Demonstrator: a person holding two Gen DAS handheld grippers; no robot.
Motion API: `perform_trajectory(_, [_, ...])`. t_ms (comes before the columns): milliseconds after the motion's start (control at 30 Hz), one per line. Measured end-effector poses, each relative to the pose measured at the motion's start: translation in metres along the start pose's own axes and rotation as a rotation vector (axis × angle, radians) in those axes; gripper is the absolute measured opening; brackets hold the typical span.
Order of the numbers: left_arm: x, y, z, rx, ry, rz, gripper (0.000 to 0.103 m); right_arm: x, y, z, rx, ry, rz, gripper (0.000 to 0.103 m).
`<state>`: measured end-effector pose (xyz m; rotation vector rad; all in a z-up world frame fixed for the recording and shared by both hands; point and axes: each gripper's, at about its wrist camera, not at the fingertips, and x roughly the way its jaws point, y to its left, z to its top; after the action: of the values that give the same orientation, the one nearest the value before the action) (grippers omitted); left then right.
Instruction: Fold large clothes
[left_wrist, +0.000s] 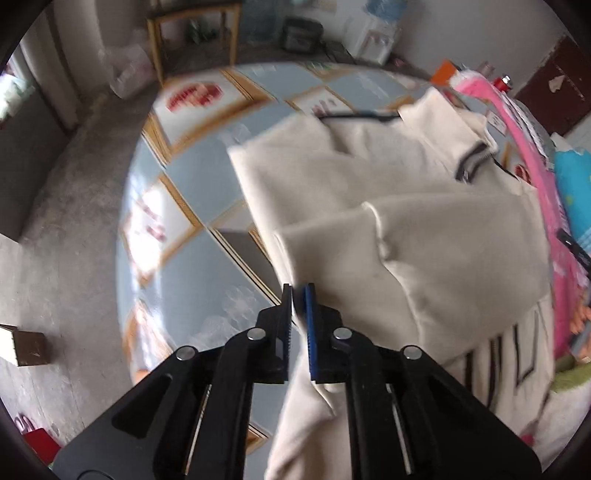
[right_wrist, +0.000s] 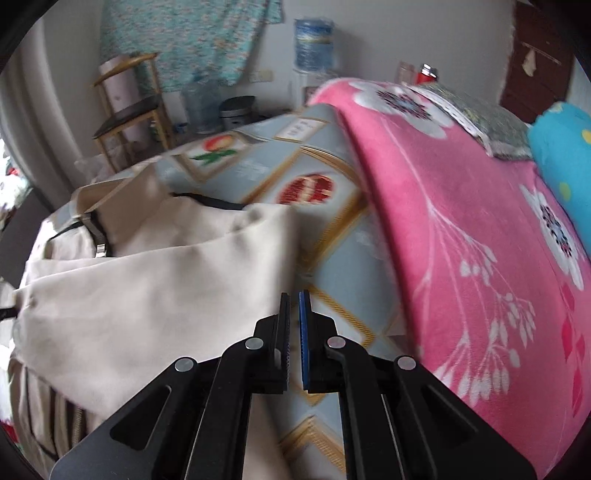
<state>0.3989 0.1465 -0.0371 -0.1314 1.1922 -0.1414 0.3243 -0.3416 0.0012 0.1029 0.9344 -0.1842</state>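
A cream jacket (left_wrist: 388, 206) with dark trim and a zip collar lies partly folded on a bed with a blue patterned sheet (left_wrist: 207, 177). My left gripper (left_wrist: 298, 291) is shut on a cream fold of the jacket's near left edge and holds it above the sheet. The jacket also shows in the right wrist view (right_wrist: 147, 273), at the left. My right gripper (right_wrist: 294, 299) is nearly shut at the jacket's right edge; cream cloth runs under its fingers, and whether it pinches the cloth is unclear.
A pink floral blanket (right_wrist: 461, 221) lies along the bed's right side, with a blue pillow (right_wrist: 565, 155) beyond it. A wooden chair (right_wrist: 129, 122), a water bottle (right_wrist: 314, 44) and a bin stand past the bed. Bare concrete floor (left_wrist: 66, 221) lies left of the bed.
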Motion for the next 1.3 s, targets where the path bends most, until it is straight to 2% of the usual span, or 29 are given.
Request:
perform_trajectory(100, [-0.026, 0.002, 0.000, -0.028, -0.129, -0.019, 0.011, -0.017, 0.023, 0.000, -0.061, -0.024, 0.039, 0.007])
perform_trajectory(200, [-0.042, -0.010, -0.002, 0.004, -0.192, -0.055, 0.011, -0.026, 0.047, -0.004, -0.113, -0.024, 0.106, 0.007])
perform_trajectory(233, [-0.043, -0.018, -0.003, 0.037, -0.189, -0.071, 0.011, -0.027, 0.057, -0.007, -0.139, -0.017, 0.129, 0.008])
perform_trajectory(300, [-0.038, -0.039, -0.007, 0.110, -0.156, -0.089, 0.012, -0.023, 0.080, -0.018, -0.221, 0.000, 0.150, 0.018])
perform_trajectory(367, [-0.027, -0.060, -0.014, 0.167, -0.110, -0.101, 0.019, -0.018, 0.094, -0.029, -0.279, 0.025, 0.154, 0.022])
perform_trajectory(400, [-0.017, -0.070, -0.019, 0.198, -0.082, -0.096, 0.027, -0.012, 0.101, -0.037, -0.312, 0.051, 0.135, 0.022])
perform_trajectory(467, [0.008, -0.082, -0.030, 0.249, -0.029, -0.025, 0.032, 0.008, 0.103, -0.050, -0.352, 0.117, 0.071, 0.023])
perform_trajectory(500, [0.018, -0.083, -0.035, 0.265, -0.009, 0.009, 0.034, 0.015, 0.101, -0.054, -0.354, 0.144, 0.055, 0.031])
perform_trajectory(533, [0.018, -0.084, -0.039, 0.282, -0.039, 0.023, 0.034, 0.018, 0.095, -0.058, -0.341, 0.153, 0.053, 0.036])
perform_trajectory(600, [0.013, -0.084, -0.040, 0.274, -0.042, 0.019, 0.033, 0.010, 0.088, -0.057, -0.301, 0.154, 0.070, 0.040])
perform_trajectory(700, [-0.009, -0.087, -0.038, 0.282, -0.114, -0.062, 0.033, -0.008, 0.082, -0.055, -0.277, 0.116, 0.038, 0.040])
perform_trajectory(767, [-0.015, -0.090, -0.035, 0.290, -0.144, -0.079, 0.042, -0.006, 0.076, -0.059, -0.239, 0.124, 0.057, 0.043])
perform_trajectory(833, [-0.009, -0.097, -0.035, 0.281, -0.132, -0.098, 0.052, 0.008, 0.069, -0.065, -0.211, 0.171, 0.054, 0.043])
perform_trajectory(867, [0.006, -0.101, -0.036, 0.278, -0.083, -0.084, 0.054, 0.017, 0.066, -0.068, -0.208, 0.193, 0.042, 0.043])
perform_trajectory(900, [0.018, -0.106, -0.039, 0.284, -0.039, -0.055, 0.056, 0.018, 0.061, -0.071, -0.194, 0.175, 0.054, 0.043])
perform_trajectory(933, [0.029, -0.109, -0.043, 0.309, -0.032, -0.001, 0.056, 0.017, 0.059, -0.071, -0.179, 0.190, 0.047, 0.043])
perform_trajectory(967, [0.024, -0.116, -0.046, 0.334, -0.065, 0.026, 0.056, 0.013, 0.057, -0.071, -0.159, 0.189, 0.044, 0.043])
perform_trajectory(1033, [0.015, -0.116, -0.051, 0.332, -0.058, 0.031, 0.056, -0.010, 0.048, -0.074, -0.103, 0.159, 0.059, 0.043])
perform_trajectory(1133, [-0.012, -0.106, -0.065, 0.310, -0.105, 0.006, 0.059, -0.047, 0.036, -0.088, -0.043, 0.116, 0.083, 0.046])
perform_trajectory(1200, [-0.035, -0.092, -0.081, 0.271, -0.138, -0.006, 0.064, -0.071, 0.029, -0.105, -0.007, 0.098, 0.096, 0.057])
perform_trajectory(1300, [-0.060, -0.073, -0.116, 0.221, -0.151, -0.017, 0.066, -0.097, 0.023, -0.134, 0.037, 0.094, 0.110, 0.066])
